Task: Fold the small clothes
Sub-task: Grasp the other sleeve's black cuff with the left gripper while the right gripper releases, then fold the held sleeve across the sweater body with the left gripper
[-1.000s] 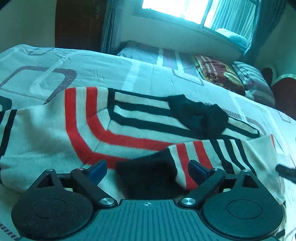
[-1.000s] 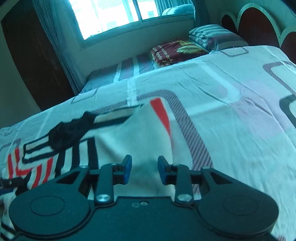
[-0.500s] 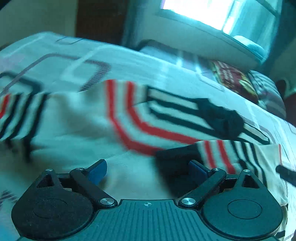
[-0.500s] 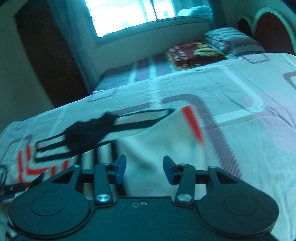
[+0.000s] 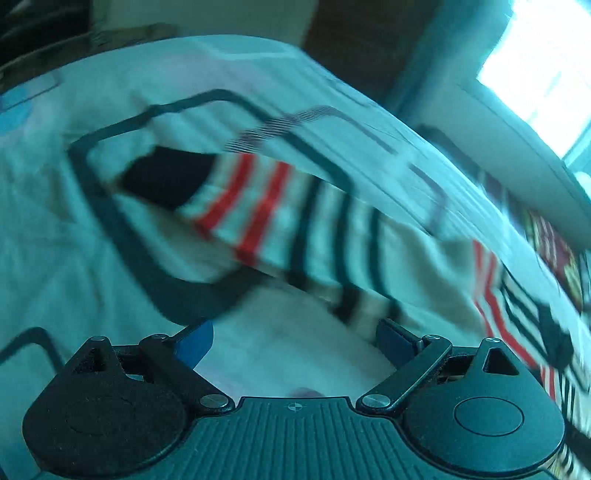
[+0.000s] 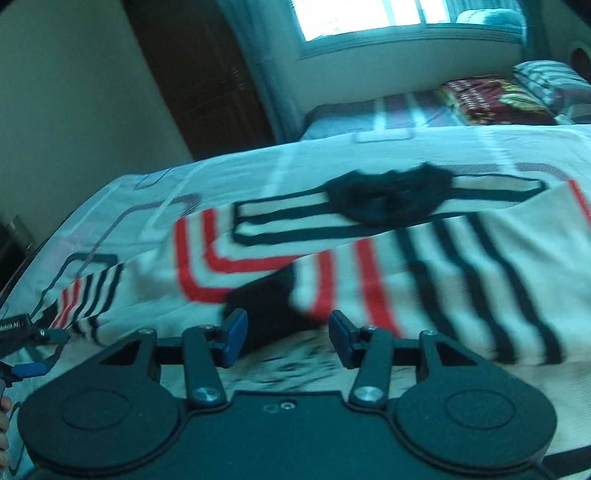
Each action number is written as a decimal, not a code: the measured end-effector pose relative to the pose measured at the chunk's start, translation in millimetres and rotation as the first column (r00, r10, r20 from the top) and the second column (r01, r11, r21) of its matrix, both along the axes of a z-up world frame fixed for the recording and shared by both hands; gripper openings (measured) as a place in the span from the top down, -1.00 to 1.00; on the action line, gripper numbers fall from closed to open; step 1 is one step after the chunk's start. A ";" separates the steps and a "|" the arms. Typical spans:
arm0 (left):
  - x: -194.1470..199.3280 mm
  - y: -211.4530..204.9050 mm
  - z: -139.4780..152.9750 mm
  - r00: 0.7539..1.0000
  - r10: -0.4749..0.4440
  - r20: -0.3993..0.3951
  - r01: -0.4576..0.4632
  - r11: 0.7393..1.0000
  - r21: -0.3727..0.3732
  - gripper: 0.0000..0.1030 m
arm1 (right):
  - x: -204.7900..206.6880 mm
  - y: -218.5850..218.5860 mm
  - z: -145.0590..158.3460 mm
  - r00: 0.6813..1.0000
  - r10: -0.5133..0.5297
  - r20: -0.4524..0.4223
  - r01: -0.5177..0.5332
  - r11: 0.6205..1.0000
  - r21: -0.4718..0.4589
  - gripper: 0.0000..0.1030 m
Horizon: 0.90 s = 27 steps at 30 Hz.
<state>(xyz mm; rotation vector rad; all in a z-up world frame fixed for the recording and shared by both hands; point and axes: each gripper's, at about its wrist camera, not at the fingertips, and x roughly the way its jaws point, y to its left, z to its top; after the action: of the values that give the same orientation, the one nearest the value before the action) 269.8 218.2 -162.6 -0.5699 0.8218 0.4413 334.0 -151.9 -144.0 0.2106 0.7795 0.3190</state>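
Since a second ago both views have swung toward the left end of the bed: the left wrist camera, which then faced the sweater's folded-over sleeve, now looks at the other sleeve stretched out on the sheet, and the right one, which looked at the plain right edge, now faces the folded sleeve's black cuff. The right jaws, then nearly together, stand wider.

The left hand-held gripper (image 5: 291, 343) has its blue pads wide apart; pale cloth lies below the gap, and neither pad presses on it. The right hand-held gripper (image 6: 288, 334) is about half open and holds nothing; the black cuff (image 6: 269, 306) lies just beyond its pads.

The sweater (image 6: 461, 266), white with red and dark stripes, lies spread on the bed (image 6: 406, 151), one sleeve folded across the body. The other sleeve (image 5: 295, 221) reaches left, ending in a black cuff. The black collar (image 6: 391, 195) sits at the far edge.

At the left edge of the right view the other gripper shows, with a white label too small to read. Farther back lie a dark red printed blanket (image 6: 491, 96), its lettering too blurred to read, and a striped pillow (image 6: 550, 77), below a bright window (image 6: 369, 18).
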 end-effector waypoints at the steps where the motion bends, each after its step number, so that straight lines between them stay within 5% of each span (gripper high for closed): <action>1: -2.5 13.3 -3.6 1.000 0.019 0.003 -0.019 1.000 -0.020 -0.83 | 0.0 8.6 -1.6 1.000 0.010 -0.004 -0.010 1.000 -0.002 0.05; 9: 8.4 77.1 -29.8 0.986 0.131 0.100 -0.115 0.980 -0.160 -0.82 | 5.2 57.8 -6.3 0.998 0.056 -0.004 -0.056 0.998 -0.029 0.03; 14: 17.1 95.5 -34.5 0.955 0.233 0.186 -0.189 0.956 -0.224 -0.77 | 11.0 69.8 -10.3 0.999 0.043 -0.008 -0.043 0.999 -0.031 0.01; 15: 20.0 99.5 -35.7 0.948 0.251 0.195 -0.204 0.951 -0.234 -0.65 | 11.7 70.6 -11.2 0.999 0.037 -0.010 -0.038 0.999 -0.034 0.01; 17: 27.5 107.8 -39.1 0.945 0.269 0.189 -0.220 0.944 -0.245 0.05 | 12.6 72.6 -13.4 1.000 0.028 -0.007 -0.028 0.998 -0.049 0.01; 19: 29.9 115.1 -42.3 0.937 0.302 0.177 -0.248 0.930 -0.272 0.39 | 15.2 74.4 -16.2 1.000 0.022 -0.018 -0.023 0.998 -0.058 0.01; 22: 29.9 122.4 -44.4 0.927 0.331 0.174 -0.266 0.910 -0.317 0.51 | 17.6 74.9 -17.7 1.000 0.019 -0.021 -0.020 0.998 -0.059 0.00; 23: 29.3 122.3 -42.5 0.926 0.332 0.182 -0.264 0.911 -0.318 0.71 | 17.9 75.5 -17.7 1.000 0.020 -0.020 -0.021 0.998 -0.061 0.00; 24: 28.8 120.2 -37.6 0.926 0.322 0.195 -0.256 0.918 -0.304 0.91 | 18.5 75.9 -17.9 1.000 0.020 -0.017 -0.021 0.998 -0.062 0.00; 27: 34.6 103.2 -10.8 0.936 0.223 0.271 -0.168 0.963 -0.212 0.91 | 19.7 76.1 -16.9 1.000 0.011 0.001 -0.011 0.995 -0.096 0.01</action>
<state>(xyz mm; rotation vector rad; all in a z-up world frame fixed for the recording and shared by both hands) 304.4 321.4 -173.4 -0.8746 0.5250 0.4519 353.7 -75.8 -160.9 0.1157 0.7926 0.2914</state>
